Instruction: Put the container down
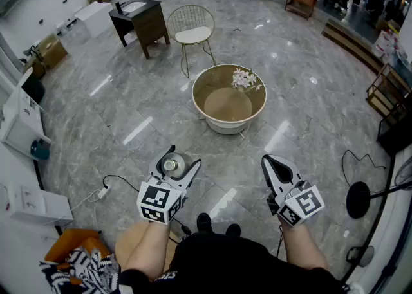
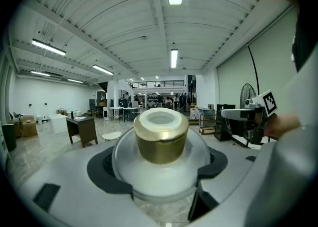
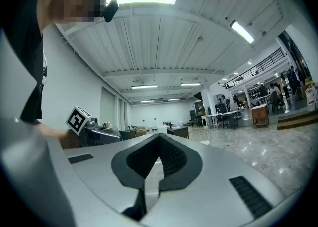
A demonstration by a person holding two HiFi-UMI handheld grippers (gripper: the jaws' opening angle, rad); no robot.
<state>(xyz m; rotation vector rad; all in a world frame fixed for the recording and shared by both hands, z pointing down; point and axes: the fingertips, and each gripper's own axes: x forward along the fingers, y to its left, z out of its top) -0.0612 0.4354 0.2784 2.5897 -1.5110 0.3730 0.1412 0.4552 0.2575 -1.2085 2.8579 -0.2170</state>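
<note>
Gold and clear plastic fill the middle of my left gripper view: a clear, rounded plastic container (image 2: 160,171) with a gold screw cap (image 2: 161,140) sits between my jaws. They are spread wide, their dark pads pressed against its two sides, so my left claw (image 1: 180,159) has a grip on it. In the head view the container shows low and left of centre, cap facing up, held above the grey marble floor (image 1: 302,93) rather than resting on it. My right claw (image 3: 156,159) is low and right in the head view, level with the left one and well apart from it. Its ribbed black pads are drawn together to a thin slit with nothing between them. Just above the centre of the head view stands a round cream tub (image 1: 205,114) with a tan inside, well away from both claws, and a small bunch of white flowers (image 1: 244,79) lies against its far inner wall. Beyond the tub, toward the top of the frame, is a gold wire chair with a white seat pad (image 1: 193,32), and to its left a dark wooden washstand (image 1: 147,26). A thin black cable (image 1: 119,180) runs over the floor at lower left, and my black shoes (image 1: 215,225) show at bottom centre.
</note>
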